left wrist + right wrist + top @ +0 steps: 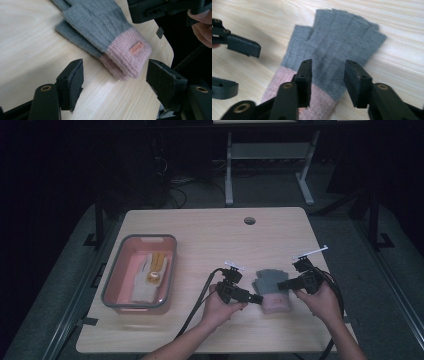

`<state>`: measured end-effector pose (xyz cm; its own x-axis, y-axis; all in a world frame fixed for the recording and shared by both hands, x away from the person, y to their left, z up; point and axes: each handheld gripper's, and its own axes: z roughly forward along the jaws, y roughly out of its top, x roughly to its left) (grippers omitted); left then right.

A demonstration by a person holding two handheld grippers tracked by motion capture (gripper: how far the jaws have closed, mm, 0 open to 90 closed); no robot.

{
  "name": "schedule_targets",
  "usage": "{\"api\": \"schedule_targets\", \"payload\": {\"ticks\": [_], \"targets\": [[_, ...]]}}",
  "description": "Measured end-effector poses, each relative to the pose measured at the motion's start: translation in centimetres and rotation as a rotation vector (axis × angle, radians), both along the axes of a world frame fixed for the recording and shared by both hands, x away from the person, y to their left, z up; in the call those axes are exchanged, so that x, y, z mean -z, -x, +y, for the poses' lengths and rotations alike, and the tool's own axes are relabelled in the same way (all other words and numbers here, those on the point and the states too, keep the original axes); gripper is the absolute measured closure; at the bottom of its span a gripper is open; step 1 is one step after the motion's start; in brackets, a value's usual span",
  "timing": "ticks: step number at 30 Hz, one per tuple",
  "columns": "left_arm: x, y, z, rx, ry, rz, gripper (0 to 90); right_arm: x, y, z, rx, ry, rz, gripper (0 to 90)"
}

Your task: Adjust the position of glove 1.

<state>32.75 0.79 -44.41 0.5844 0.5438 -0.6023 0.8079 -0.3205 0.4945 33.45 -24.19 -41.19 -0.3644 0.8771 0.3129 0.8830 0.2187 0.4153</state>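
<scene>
Nearest us, our left tool [257, 298] sits at the 9 o'clock side of the gloves [270, 289], its jaws spread wide on either side of the pink cuff without touching it, as the left gripper view shows. Our right tool [281, 284] comes in from 3 o'clock, jaws also spread, hovering over the grey palm where it meets the cuff. The gloves lie flat and stacked near the front edge of the desk [210, 235], fingers pointing toward 12 o'clock, a small label [136, 48] on the cuff. Farther off at 9 o'clock stands a pink tray [114, 279] holding a pale glove [149, 272].
</scene>
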Motion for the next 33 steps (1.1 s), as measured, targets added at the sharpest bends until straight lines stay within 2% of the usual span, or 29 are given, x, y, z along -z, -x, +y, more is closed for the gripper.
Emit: {"api": "schedule_targets", "payload": {"ticks": [5,9,14,17,19,23,27,30,33], "targets": [[0.8,0.1,-0.8,-0.009,0.001,0.031,32.5,0.7,0.0,-1.0,0.026,-0.025,0.012,50.2],[1.5,0.3,-1.6,-0.018,0.01,0.069,33.6,1.6,-0.1,-1.6,0.056,-0.052,0.048,47.1],[2.2,0.4,-2.3,-0.015,0.001,0.085,34.8,2.5,-0.2,-1.9,0.074,-0.088,0.062,46.8],[2.3,0.4,-2.6,-0.029,0.014,0.096,38.2,3.0,-0.3,-2.0,0.092,-0.11,0.08,46.7],[2.4,0.4,-2.6,-0.031,0.024,0.106,40.1,3.3,-0.3,-2.2,0.088,-0.124,0.07,46.8],[2.5,0.3,-2.8,-0.042,0.021,0.118,44.9,4.0,-0.2,-2.3,0.106,-0.15,0.091,47.0],[2.6,0.0,-2.7,-0.051,0.02,0.139,50.2,4.5,0.1,-2.7,0.133,-0.219,0.099,51.9],[2.7,-0.1,-2.7,-0.054,0.018,0.144,54.1,4.8,0.2,-2.6,0.135,-0.248,0.091,58.0],[2.8,-0.3,-2.6,-0.052,0.026,0.153,57.5,5.0,0.3,-2.5,0.143,-0.26,0.105,63.0]]}}
